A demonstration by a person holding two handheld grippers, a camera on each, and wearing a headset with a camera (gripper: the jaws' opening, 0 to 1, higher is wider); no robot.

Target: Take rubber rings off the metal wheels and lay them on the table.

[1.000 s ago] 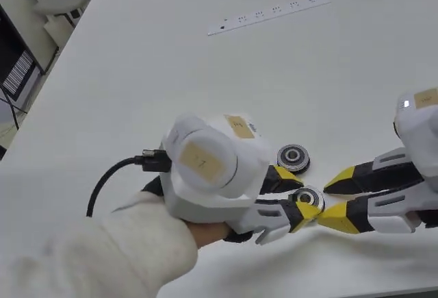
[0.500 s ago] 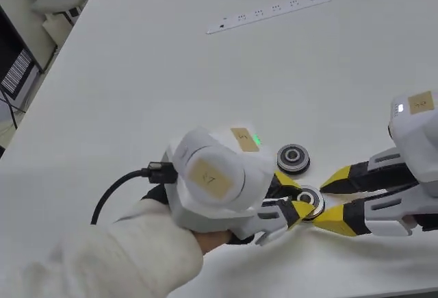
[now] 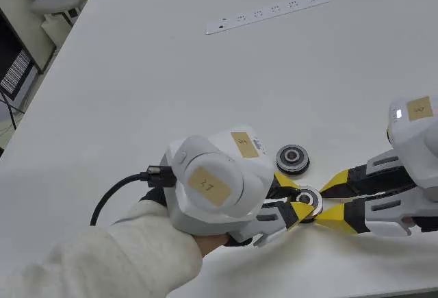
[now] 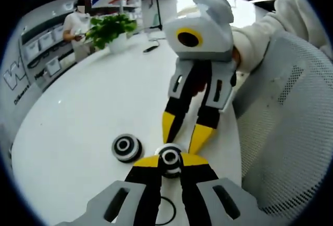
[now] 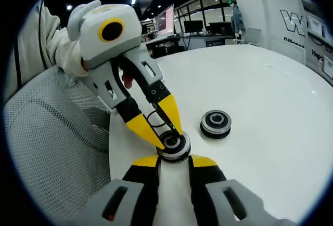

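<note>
In the head view, the left gripper (image 3: 298,195) and the right gripper (image 3: 321,207) met tip to tip over one metal wheel (image 3: 309,200) near the front edge of the white table (image 3: 205,72). A second wheel (image 3: 293,157) lay just behind it, and a power strip (image 3: 267,11) lay well beyond. Over the last second both grippers had stayed on that same wheel, which had not shifted, and no ring had come free. By my judgement the stripping step was still in hand.

The left gripper view showed what the head view hid. Its own jaws were closed on the metal wheel, one yellow tip on each side, holding it against the tabletop. The right gripper's tips came down to the wheel's far rim. Between the left jaws, close in, lay a thin dark loop (image 4: 175,210), probably a rubber ring already taken off.

The right gripper view showed its jaws parted about the wheel's width, with the wheel just at their tips. I cannot tell whether they pinched the ring. The loop showed again beneath the left gripper.
</note>
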